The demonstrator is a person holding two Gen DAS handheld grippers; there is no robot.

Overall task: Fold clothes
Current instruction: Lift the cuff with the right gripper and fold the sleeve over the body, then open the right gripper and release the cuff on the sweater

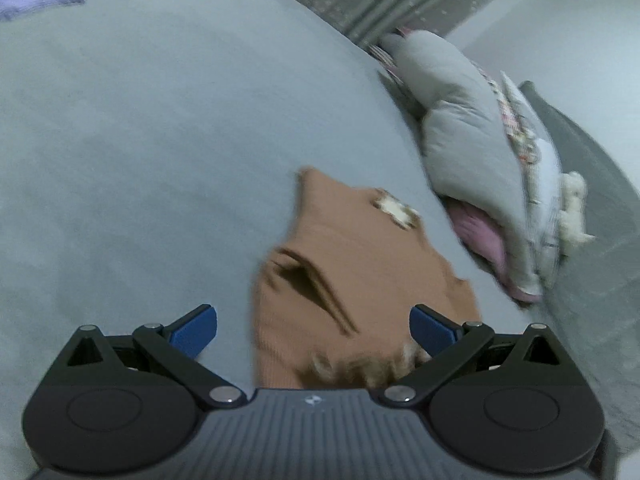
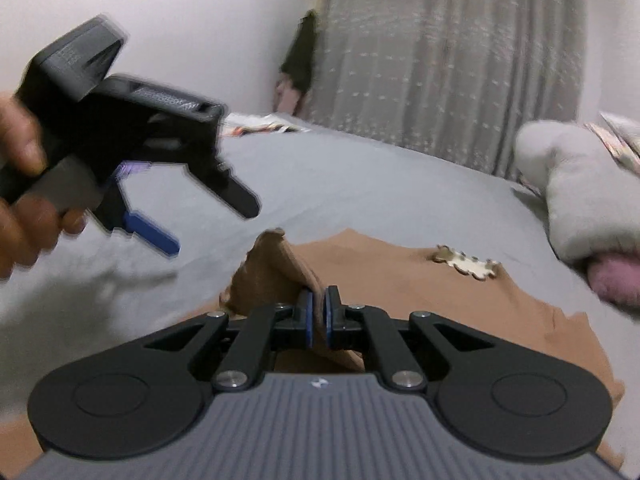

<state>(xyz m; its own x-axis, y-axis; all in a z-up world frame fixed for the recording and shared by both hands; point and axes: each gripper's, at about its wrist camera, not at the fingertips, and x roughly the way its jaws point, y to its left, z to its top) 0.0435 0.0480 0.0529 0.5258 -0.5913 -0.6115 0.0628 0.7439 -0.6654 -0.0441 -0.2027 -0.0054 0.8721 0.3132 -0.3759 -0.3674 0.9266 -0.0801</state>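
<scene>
Brown knit fabric, a small garment with a pale patch on it, lies rumpled on the grey bedsheet, so folding looks barely begun: 1 flap is raised, nothing lies squared. The right gripper pinches that raised fold between closed pads. The left gripper hovers spread wide, empty, over the garment's near edge. A bundled grey quilt sits at 2 o'clock.

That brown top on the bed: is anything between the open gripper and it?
Nothing visible. The left gripper hangs open right over the brown top, with only bare bedsheet around. The right gripper already pinches a fold of it.
</scene>
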